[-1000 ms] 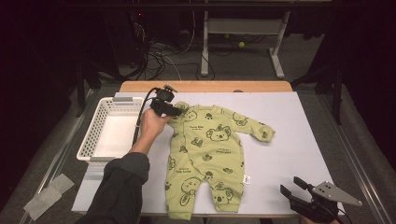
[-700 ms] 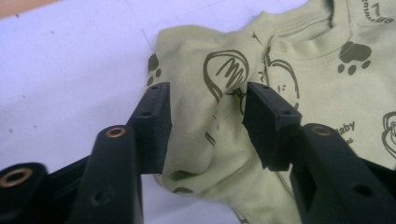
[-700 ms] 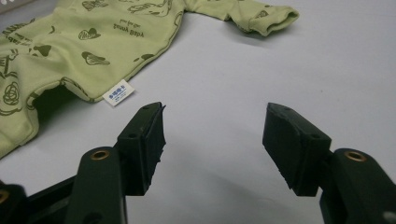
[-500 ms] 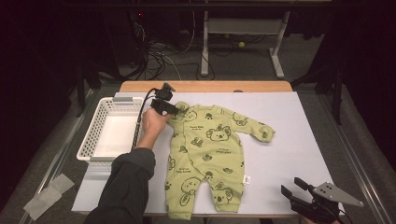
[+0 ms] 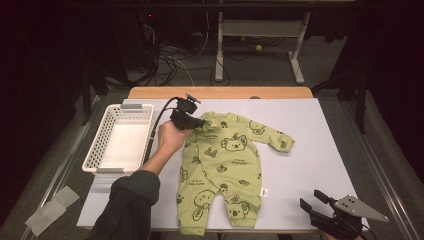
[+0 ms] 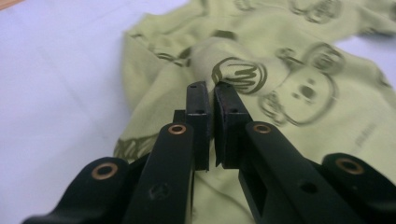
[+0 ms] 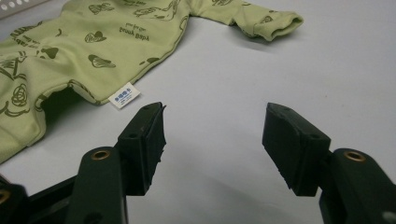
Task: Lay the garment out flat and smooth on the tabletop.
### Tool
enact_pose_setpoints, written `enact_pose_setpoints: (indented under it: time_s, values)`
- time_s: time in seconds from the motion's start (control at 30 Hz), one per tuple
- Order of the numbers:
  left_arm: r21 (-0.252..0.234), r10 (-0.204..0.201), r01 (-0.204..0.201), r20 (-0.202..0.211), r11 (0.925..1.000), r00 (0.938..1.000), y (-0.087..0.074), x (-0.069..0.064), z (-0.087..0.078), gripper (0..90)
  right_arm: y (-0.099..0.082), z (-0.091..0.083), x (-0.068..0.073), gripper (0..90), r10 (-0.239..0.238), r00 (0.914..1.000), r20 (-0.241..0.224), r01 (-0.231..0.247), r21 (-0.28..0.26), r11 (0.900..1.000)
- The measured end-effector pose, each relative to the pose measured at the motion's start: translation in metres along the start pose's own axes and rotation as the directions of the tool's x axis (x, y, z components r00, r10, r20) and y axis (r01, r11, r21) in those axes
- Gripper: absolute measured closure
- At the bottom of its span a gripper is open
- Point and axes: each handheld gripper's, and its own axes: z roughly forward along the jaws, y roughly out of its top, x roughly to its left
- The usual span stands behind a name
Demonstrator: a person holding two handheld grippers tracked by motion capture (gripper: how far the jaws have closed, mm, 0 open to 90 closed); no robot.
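High view, left to right: white basket (image 5: 122,142) at centre left on the tabletop (image 5: 325,145), then the left tongs (image 5: 200,123) at the shoulder of the green baby romper (image 5: 225,170), which lies flat mid-frame; right tongs (image 5: 311,201) at the lower right corner, off the cloth. Left gripper view adds what the high view can't resolve: the jaws have just been closing and now pinch a raised fold of romper fabric (image 6: 243,77). Right gripper view: right tongs (image 7: 212,140) spread apart over bare tabletop, the romper's white label (image 7: 124,95) just past them, its sleeve cuff (image 7: 280,24) at the upper right.
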Motion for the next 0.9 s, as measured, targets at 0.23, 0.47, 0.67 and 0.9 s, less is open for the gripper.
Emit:
enact_pose_setpoints:
  time_s: [0.23, 0.47, 0.67, 0.9]
  values:
    - [0.082, 0.056, -0.058, 0.021, 0.9949, 0.9982, -0.024, -0.014, 0.013, 76.8, 0.001, 0.001, 0.002, 39.8, -0.01, 0.9999, -0.003, 0.01, 0.005, 0.9999]
    - [0.06, 0.064, -0.065, 0.016, 0.9961, 0.9978, -0.03, -0.016, -0.002, 59.1, 0.001, 0.001, 0.002, 39.8, -0.009, 1.0, -0.001, 0.009, 0.002, 1.0]
    - [0.0, 0.045, -0.045, -0.005, 0.999, 0.999, -0.023, -0.016, -0.018, 52.2, 0.002, 0.001, 0.002, 39.9, -0.009, 1.0, -0.003, 0.009, -0.001, 1.0]
    - [0.076, 0.054, -0.05, -0.052, 0.9959, 0.9972, -0.002, -0.017, 0.01, 48.2, 0.002, 0.002, 0.002, 40.0, -0.01, 0.9999, -0.006, 0.01, 0.004, 0.9999]
